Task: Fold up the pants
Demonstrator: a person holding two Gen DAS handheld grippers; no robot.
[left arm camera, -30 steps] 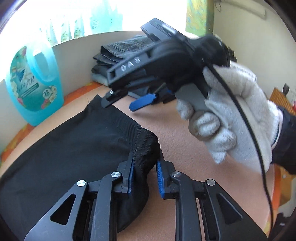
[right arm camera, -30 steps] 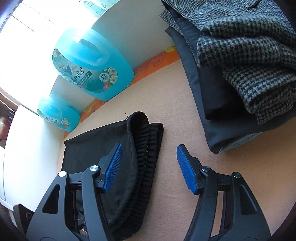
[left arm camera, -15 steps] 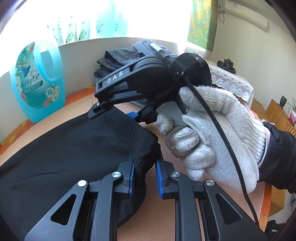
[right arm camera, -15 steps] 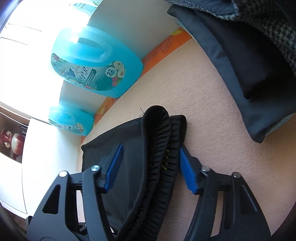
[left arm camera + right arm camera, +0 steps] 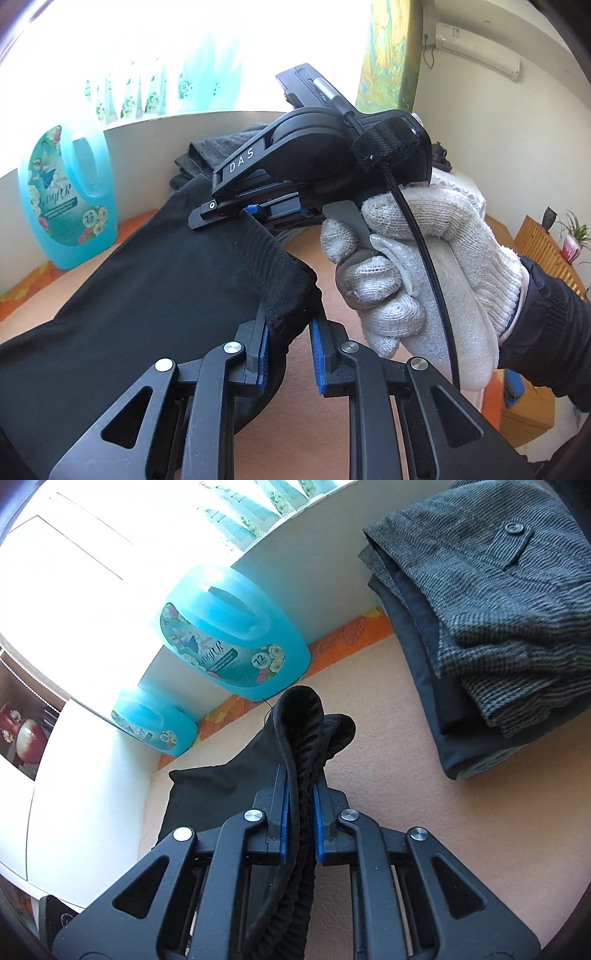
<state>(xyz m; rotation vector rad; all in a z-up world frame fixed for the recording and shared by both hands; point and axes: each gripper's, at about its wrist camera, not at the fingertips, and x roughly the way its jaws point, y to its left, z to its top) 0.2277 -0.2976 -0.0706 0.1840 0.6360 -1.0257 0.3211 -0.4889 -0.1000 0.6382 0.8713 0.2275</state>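
Observation:
Black pants [image 5: 147, 295] lie on the peach tabletop [image 5: 369, 288], with one edge lifted. My left gripper [image 5: 290, 334] is shut on a bunched black corner of them. In the left wrist view, my right gripper [image 5: 236, 214] is held by a white-gloved hand [image 5: 424, 266] and bites the same edge farther back. In the right wrist view, the right gripper [image 5: 300, 805] has its jaws closing on the ribbed elastic waistband [image 5: 301, 720], and the blue pads press on it. The waistband stands up above the fingertips, and the rest of the pants [image 5: 207, 794] hang down to the left.
A big blue detergent bottle [image 5: 236, 646] and a smaller one [image 5: 155, 723] stand against the white wall at the table's back edge. A stack of folded grey and dark garments [image 5: 498, 609] lies at the back right. Bare peach tabletop [image 5: 424, 830] stretches to the right.
My right gripper came over the waistband, closed on it and lifted it. Both grippers have risen, and the pants' edge has come up off the table.

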